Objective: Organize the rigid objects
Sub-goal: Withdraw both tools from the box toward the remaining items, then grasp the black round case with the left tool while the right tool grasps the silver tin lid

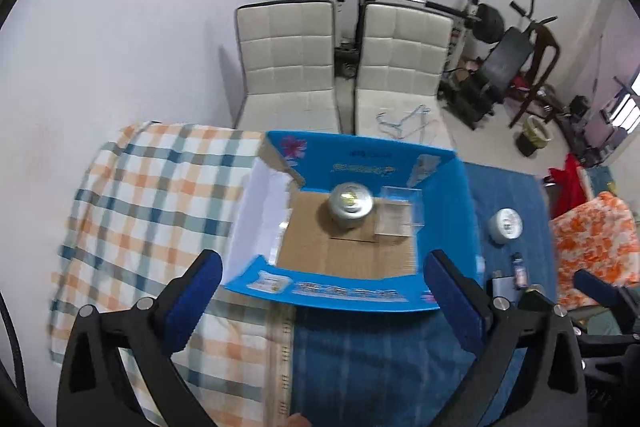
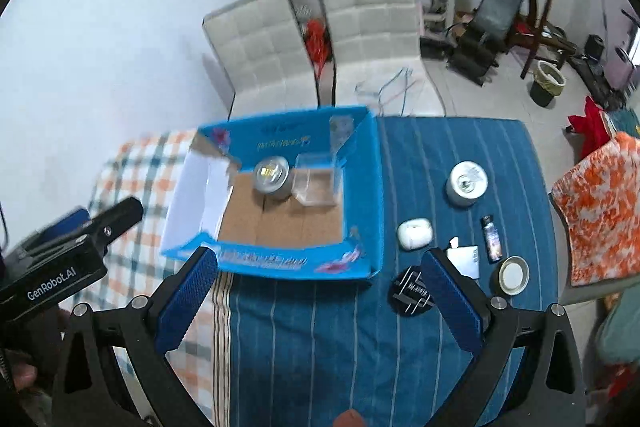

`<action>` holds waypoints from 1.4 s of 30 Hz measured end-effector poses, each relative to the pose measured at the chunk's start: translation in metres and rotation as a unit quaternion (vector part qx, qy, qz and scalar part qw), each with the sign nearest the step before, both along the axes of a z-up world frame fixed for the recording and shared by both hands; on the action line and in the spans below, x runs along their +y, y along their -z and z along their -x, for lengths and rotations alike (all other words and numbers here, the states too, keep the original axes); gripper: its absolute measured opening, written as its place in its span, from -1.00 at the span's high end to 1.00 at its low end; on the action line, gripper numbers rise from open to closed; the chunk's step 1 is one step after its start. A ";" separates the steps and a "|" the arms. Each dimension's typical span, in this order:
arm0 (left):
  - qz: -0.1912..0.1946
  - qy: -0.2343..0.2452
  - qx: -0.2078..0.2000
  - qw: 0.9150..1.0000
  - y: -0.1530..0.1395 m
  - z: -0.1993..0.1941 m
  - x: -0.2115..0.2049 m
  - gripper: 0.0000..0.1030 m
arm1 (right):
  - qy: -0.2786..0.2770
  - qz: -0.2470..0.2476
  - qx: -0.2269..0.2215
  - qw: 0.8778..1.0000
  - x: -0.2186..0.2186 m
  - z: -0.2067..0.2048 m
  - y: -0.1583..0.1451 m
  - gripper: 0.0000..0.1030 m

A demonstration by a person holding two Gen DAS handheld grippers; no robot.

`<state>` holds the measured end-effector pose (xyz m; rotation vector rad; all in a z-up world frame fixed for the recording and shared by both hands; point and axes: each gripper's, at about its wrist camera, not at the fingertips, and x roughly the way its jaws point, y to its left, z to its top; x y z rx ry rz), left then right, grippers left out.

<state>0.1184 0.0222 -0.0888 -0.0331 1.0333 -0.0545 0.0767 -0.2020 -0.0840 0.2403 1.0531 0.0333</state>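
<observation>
Above blue box [image 1: 344,297]: left tongs [image 1: 324,287], right tongs [image 2: 320,283] wide, empty.

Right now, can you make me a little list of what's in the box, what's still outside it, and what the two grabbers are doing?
box: blue cardboard box, open on top
in the box: silver can beside a clear plastic case
still on the blue cloth: white can, white round case, small dark bottle, round lid, black comb-like thing
left gripper: open, holding nothing
right gripper: open, holding nothing
</observation>
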 end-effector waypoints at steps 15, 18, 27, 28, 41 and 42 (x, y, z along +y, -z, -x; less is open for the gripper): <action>0.000 0.123 0.060 0.991 0.081 0.008 -0.159 -1.00 | 0.155 0.027 0.129 0.979 -0.204 0.053 0.114 -1.00; -0.014 0.135 0.077 0.988 0.109 0.013 -0.193 -1.00 | 0.154 0.016 0.149 0.977 -0.223 0.052 0.152 -1.00; -0.053 0.121 0.183 0.974 0.214 0.023 -0.253 -1.00 | 0.134 0.011 0.197 0.971 -0.248 0.039 0.232 -1.00; -0.057 0.117 0.190 0.973 0.225 0.022 -0.258 -1.00 | 0.131 0.014 0.198 0.971 -0.249 0.035 0.237 -1.00; -0.067 0.087 0.221 0.969 0.284 0.004 -0.280 -0.44 | 0.093 0.006 0.245 0.965 -0.246 -0.008 0.297 -0.34; -0.069 0.089 0.219 0.969 0.283 0.005 -0.281 -0.44 | 0.094 0.008 0.243 0.965 -0.246 -0.008 0.298 -0.33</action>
